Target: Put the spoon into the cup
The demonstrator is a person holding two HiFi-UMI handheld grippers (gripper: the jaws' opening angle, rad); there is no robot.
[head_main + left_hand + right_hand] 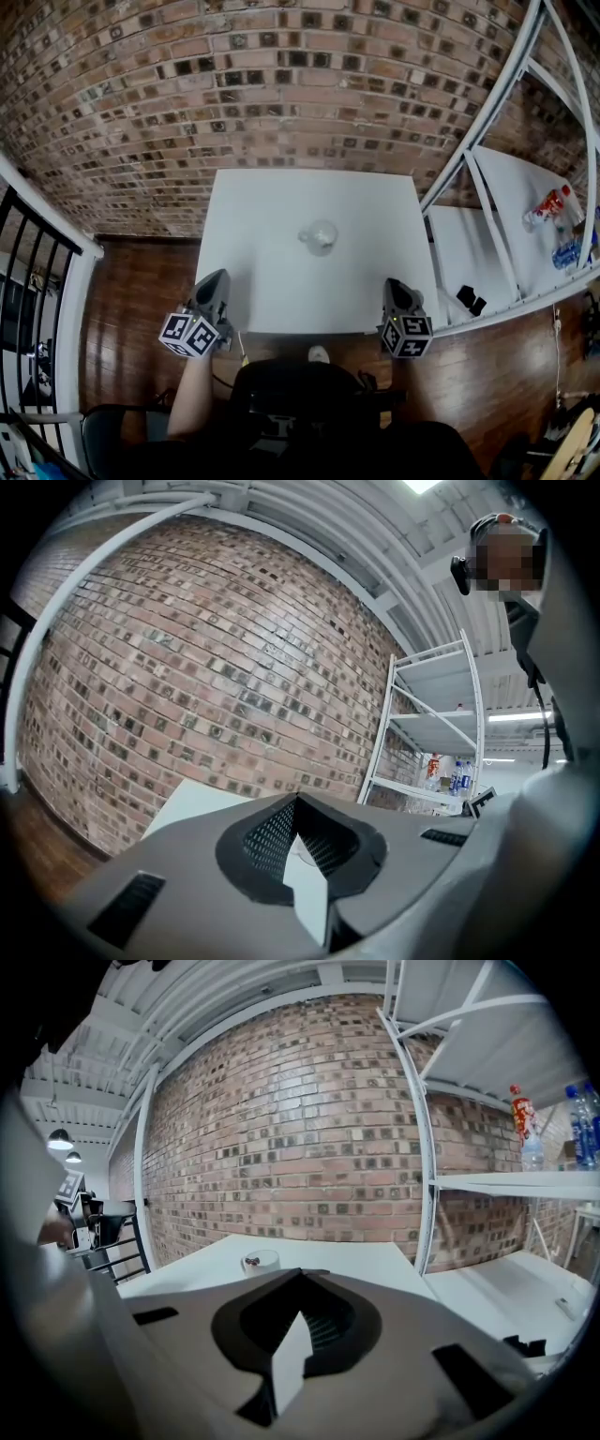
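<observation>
At lower left the left gripper [217,281] hangs by the white table's [272,202] near edge, jaws together on nothing. Mid-frame stands one clear cup [320,236]. A small dark thing [251,1261] shows in it, perhaps the spoon, since none lies on the table. At lower right the right gripper [395,286], second of two, is closed and empty. Probably the task is finished or unstarted, so the next move calls for locating the spoon.

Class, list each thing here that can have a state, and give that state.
Cup: upright on the table, something small and dark in it, too small to tell what.
Left gripper: shut, empty.
Right gripper: shut, empty.
Bottles: upright on the shelf.
</observation>
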